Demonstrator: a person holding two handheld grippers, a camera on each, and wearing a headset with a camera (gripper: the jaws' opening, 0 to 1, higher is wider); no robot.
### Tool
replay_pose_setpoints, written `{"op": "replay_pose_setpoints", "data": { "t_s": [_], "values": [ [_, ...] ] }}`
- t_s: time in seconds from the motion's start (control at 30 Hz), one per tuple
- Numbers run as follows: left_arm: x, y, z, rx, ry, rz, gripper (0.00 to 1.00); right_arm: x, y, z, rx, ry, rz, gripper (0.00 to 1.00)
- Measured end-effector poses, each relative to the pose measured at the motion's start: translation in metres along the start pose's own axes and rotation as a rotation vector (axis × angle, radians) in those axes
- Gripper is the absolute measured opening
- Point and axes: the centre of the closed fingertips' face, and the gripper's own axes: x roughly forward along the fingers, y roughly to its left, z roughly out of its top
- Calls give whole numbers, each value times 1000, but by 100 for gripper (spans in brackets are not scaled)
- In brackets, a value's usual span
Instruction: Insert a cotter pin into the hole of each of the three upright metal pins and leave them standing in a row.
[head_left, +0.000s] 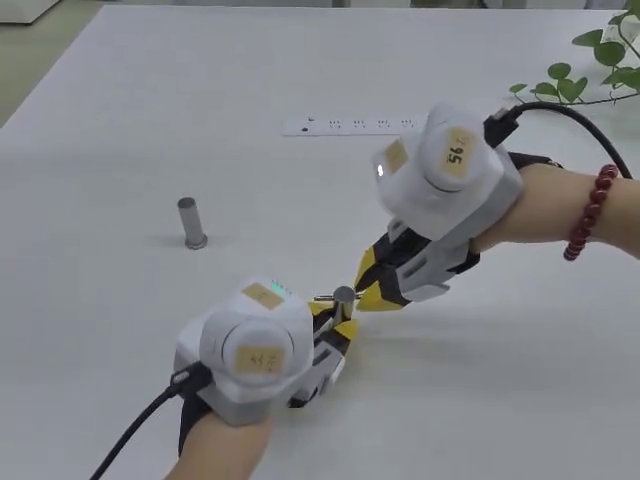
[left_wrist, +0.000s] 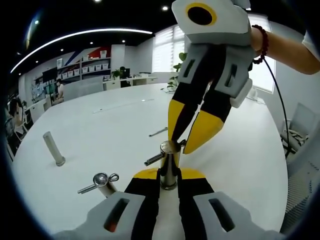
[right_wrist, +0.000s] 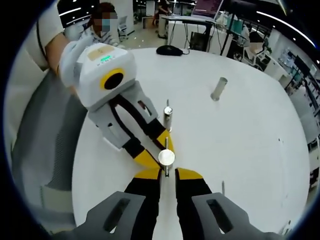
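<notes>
Steel pin (left_wrist: 169, 156) clamped upright between left gripper (left_wrist: 169, 176) fingers for steadying; right gripper (left_wrist: 181, 144) fingers closed on cotter pin (left_wrist: 153, 159), set through its hole

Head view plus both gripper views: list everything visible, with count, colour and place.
Table: one, white, under everything.
Metal pins: three, grey; held pin in left jaws, finished pin beside it, bare pin standing apart.
Cotter pins: three, silver; first cotter pin through held pin, second cotter pin through finished pin, loose cotter pin on table.
Power strip: one, white, far side.
Plant: one, green, far right edge.
Left gripper: one, yellow-tipped, shut on held pin.
Right gripper: one, yellow-tipped, shut on first cotter pin.
</notes>
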Motion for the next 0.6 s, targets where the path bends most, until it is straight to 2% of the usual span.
{"op": "replay_pose_setpoints", "data": {
  "t_s": [0.3, 0.6],
  "values": [
    [0, 0, 0, -4, 1, 6, 11, -2, 5, -3, -13, 13, 0, 5],
    [0, 1, -1, -7, 2, 8, 12, 0, 4, 0, -23, 5, 3, 5]
  ]
}}
